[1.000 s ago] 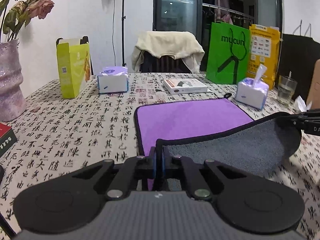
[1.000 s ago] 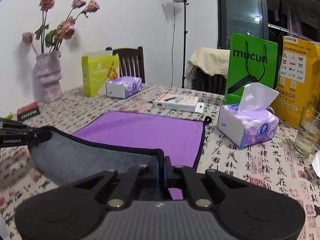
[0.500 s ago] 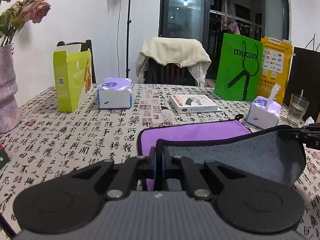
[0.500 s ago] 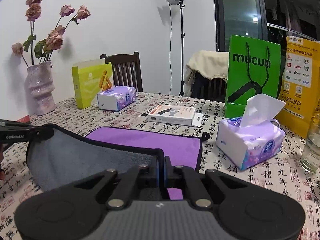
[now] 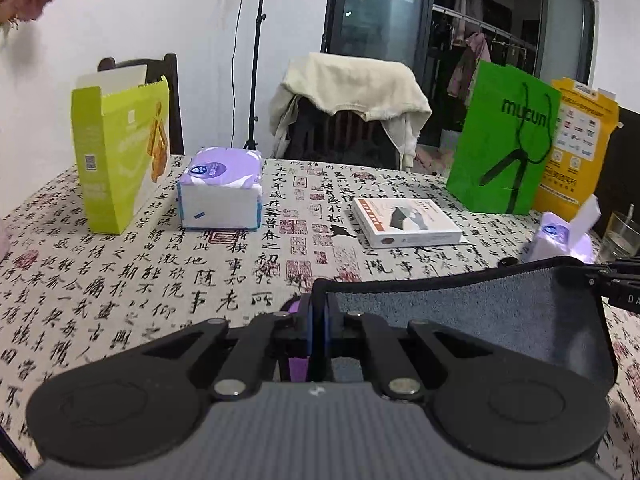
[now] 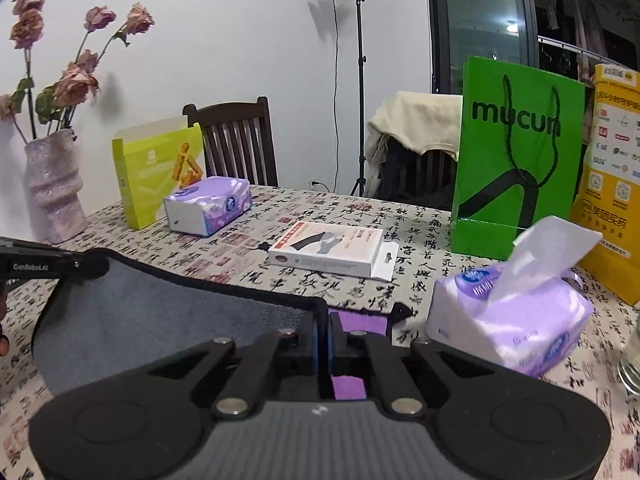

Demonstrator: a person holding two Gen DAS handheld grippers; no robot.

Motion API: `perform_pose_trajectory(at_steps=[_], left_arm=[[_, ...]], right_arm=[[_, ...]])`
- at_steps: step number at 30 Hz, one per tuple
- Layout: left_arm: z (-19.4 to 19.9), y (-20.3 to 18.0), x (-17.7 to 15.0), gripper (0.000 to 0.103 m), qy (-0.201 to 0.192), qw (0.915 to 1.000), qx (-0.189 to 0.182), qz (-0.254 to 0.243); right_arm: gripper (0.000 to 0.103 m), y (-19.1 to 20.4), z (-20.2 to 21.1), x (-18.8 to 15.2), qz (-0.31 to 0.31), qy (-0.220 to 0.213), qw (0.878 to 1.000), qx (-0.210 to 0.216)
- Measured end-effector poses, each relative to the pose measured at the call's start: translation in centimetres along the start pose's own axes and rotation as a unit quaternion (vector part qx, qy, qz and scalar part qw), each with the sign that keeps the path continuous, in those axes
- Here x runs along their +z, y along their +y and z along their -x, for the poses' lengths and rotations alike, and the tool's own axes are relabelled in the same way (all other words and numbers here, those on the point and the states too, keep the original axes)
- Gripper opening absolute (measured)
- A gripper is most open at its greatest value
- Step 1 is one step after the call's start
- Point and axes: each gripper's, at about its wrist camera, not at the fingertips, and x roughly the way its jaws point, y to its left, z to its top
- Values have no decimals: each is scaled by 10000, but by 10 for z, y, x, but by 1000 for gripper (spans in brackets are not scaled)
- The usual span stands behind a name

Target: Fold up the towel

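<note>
Currently mid-fold, first fold by the look of it. Left gripper (image 5: 318, 320) pressed together on one corner of the towel (image 5: 460, 320); right gripper (image 6: 323, 328) likewise clamped on the neighbouring corner, black piping caught between the pads. Held edge lifted off the patterned tablecloth (image 5: 160, 272) and stretched between both tools, grey underside facing the cameras, sagging a little in the middle. Purple top face visible only as slivers under each gripper, so most of the lower layer already covered from these views. Far edge of the towel, hanging loop included, barely showing past the lifted edge in the right wrist view. Judgement: carry-over nearly complete; left to do = lower the held edge onto the far edge, line up corners, release, then probably a second fold. Cannot tell alignment of the hidden corners from here. Clearance watch: open tissue pack (image 6: 516, 320) just beside the right corner, white flat box (image 5: 406, 222) and sealed tissue pack (image 5: 220, 192) further back, green mucun bag (image 6: 516, 160) and glass (image 5: 620, 232) well apart.
</note>
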Motion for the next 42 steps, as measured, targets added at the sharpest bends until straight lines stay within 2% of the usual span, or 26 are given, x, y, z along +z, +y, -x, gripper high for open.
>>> perform_pose_trajectory(at_steps=[14, 17, 18, 20, 21, 22, 23, 24, 25, 26, 27, 28, 31, 33, 36, 40, 42], left_arm=[[-76, 15, 27, 6, 419, 9989, -70, 187], [-91, 18, 23, 9, 494, 9983, 109, 277], [-92, 19, 22, 11, 519, 9982, 145, 281], [-94, 22, 20, 17, 546, 9980, 143, 294], [-93, 24, 20, 26, 509, 9981, 163, 302], [-92, 25, 20, 40, 479, 9982, 197, 312], [-90, 27, 21, 48, 451, 9982, 210, 341], [-87, 28, 22, 58, 418, 9983, 209, 361], [-84, 29, 23, 64, 393, 9984, 224, 335], [-82, 28, 24, 68, 372, 9985, 252, 301], [-79, 28, 25, 79, 332, 9987, 291, 259], [-76, 28, 26, 89, 301, 9987, 340, 238], [-62, 28, 24, 102, 136, 9980, 579, 226], [-52, 28, 22, 102, 97, 9978, 623, 180], [-41, 25, 18, 103, 115, 9982, 580, 56], [-24, 19, 13, 103, 77, 9976, 682, -82], [-14, 17, 11, 103, 60, 9977, 675, -88]], right_arm=[[4, -34, -78, 15, -572, 474, 9972, 53], [5, -36, -92, 12, -625, 606, 9962, -32], [9, -37, -96, 10, -636, 643, 9959, -58], [12, -38, -100, 7, -719, 633, 9953, -111], [13, -40, -102, 5, -758, 658, 9949, -117], [13, -41, -103, 4, -780, 676, 9946, -120], [15, -42, -103, 3, -783, 688, 9944, -148], [22, -42, -103, 3, -779, 685, 9945, -166], [26, -42, -102, 3, -787, 676, 9945, -164], [36, -42, -101, 4, -794, 672, 9944, -162], [45, -42, -100, 6, -799, 655, 9945, -168], [48, -41, -97, 7, -787, 625, 9948, -175], [69, -33, -89, 13, -662, 542, 9961, -225], [98, -29, -81, 15, -668, 432, 9967, -139], [103, -19, -68, 18, -552, 343, 9979, -66], [103, 0, -52, 19, -136, 331, 9981, -506], [103, 5, -43, 18, -68, 288, 9980, -550]])
